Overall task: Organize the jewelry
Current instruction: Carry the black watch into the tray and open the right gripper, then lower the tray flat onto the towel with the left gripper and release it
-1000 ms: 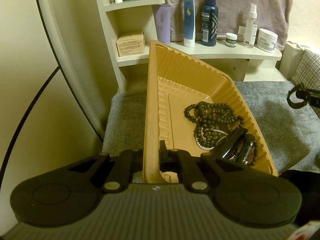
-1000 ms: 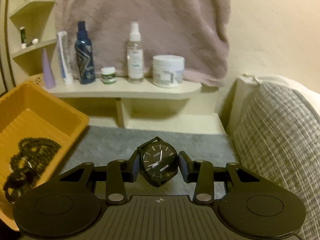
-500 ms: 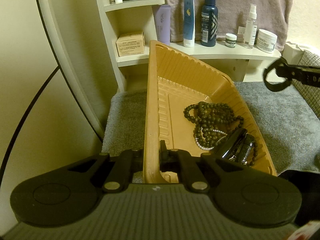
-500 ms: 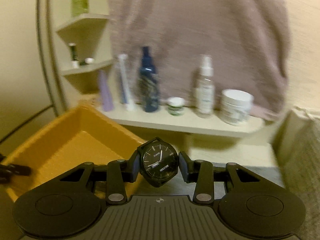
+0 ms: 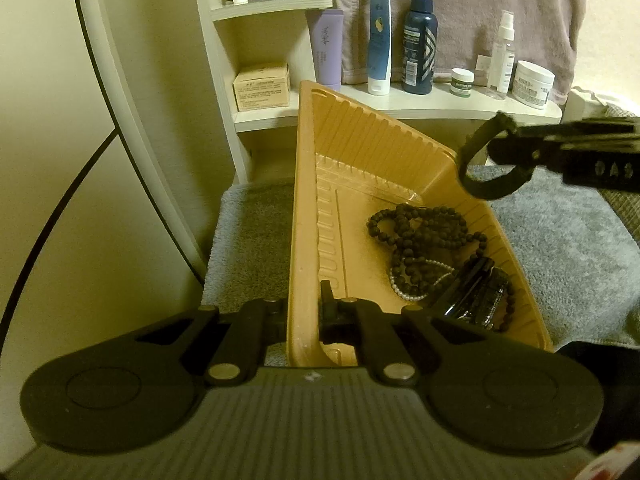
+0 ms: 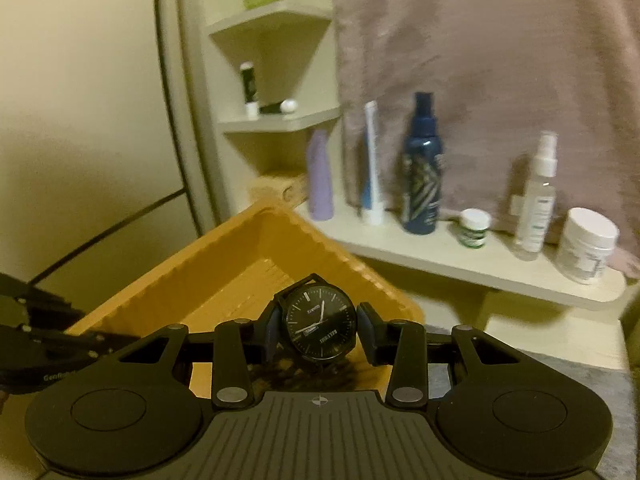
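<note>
- The right tool (image 6: pixel 320 330) has swung left since a second ago: back then it hung over the grey towel (image 5: pixel 568 240) with the orange tray (image 5: pixel 304 208) off to its left, and now the tray's far corner sits right behind it.
- From the left wrist view, the right tool (image 5: pixel 500 148) has come in from the right edge and now hangs above the tray's right rim, the black strap of the watch (image 5: pixel 480 172) looping down off its tip.
- The left tool (image 5: pixel 305 312) has not budged; it stays clamped on the tray's near left wall, one finger outside, one inside.
- The tray has kept its place, tipped up on the towel with its long left wall rising.
- The right tool is closed on the watch (image 6: pixel 320 330), pads pressing the case from both sides.
- The watch has a round black dial with white hands and markers, face towards the camera, its lettering reading upside down; the strap runs away behind the dial.
- Inside the tray, dark bead strands (image 5: pixel 420 236) lie tangled towards the right wall, with a thin pearl strand (image 5: pixel 416 292) beneath them and a glossy black item (image 5: pixel 472 292) at the near right corner that I cannot make out.
- Bottles and jars stand on the shelf (image 5: pixel 440 106) behind the tray.
</note>
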`<state>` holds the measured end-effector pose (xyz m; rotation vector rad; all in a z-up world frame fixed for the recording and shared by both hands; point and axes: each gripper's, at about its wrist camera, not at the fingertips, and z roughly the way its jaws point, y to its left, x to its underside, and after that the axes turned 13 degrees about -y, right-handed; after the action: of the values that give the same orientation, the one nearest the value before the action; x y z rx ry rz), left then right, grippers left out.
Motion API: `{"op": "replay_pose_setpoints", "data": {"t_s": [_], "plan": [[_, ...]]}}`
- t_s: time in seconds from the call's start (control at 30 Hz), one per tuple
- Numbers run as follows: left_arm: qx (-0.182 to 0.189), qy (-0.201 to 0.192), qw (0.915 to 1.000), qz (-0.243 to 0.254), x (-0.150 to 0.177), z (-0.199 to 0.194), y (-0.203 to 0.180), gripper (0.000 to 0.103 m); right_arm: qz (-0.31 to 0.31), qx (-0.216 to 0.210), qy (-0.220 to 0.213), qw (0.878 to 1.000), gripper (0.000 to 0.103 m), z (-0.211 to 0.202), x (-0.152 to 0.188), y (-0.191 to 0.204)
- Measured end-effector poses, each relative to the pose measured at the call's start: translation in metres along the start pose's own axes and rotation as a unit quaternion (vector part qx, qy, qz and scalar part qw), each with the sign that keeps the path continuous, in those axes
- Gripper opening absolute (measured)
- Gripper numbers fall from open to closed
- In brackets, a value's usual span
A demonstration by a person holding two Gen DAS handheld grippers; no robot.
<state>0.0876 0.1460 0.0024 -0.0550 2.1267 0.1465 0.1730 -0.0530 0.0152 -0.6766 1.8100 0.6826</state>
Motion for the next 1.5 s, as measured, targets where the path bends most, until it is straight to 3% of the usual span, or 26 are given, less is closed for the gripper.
{"op": "replay_pose_setpoints", "data": {"t_s": [0.6,0.77,0.83,1.17,1.5], "plan": [[0.004,0.001,0.9999,-0.009,0.002,0.003,0.005,0.006,-0.003,-0.06,0.106,0.993,0.041,0.045,0.03,0.023],[0.005,0.003,0.9998,-0.017,0.003,0.004,0.007,0.006,-0.002,-0.055,0.105,0.993,0.045,0.051,0.031,0.019],[0.006,0.004,0.9997,-0.023,0.004,0.005,0.009,0.006,0.008,-0.05,0.085,0.995,0.074,0.046,0.027,0.014],[0.019,0.011,0.9979,-0.062,0.011,0.012,0.026,0.006,0.069,0.03,0.02,0.997,0.075,0.003,0.013,-0.027],[0.044,0.028,0.9894,-0.135,0.035,0.028,0.056,0.006,0.106,0.087,0.026,0.99,0.075,-0.031,0.03,-0.054]]}}
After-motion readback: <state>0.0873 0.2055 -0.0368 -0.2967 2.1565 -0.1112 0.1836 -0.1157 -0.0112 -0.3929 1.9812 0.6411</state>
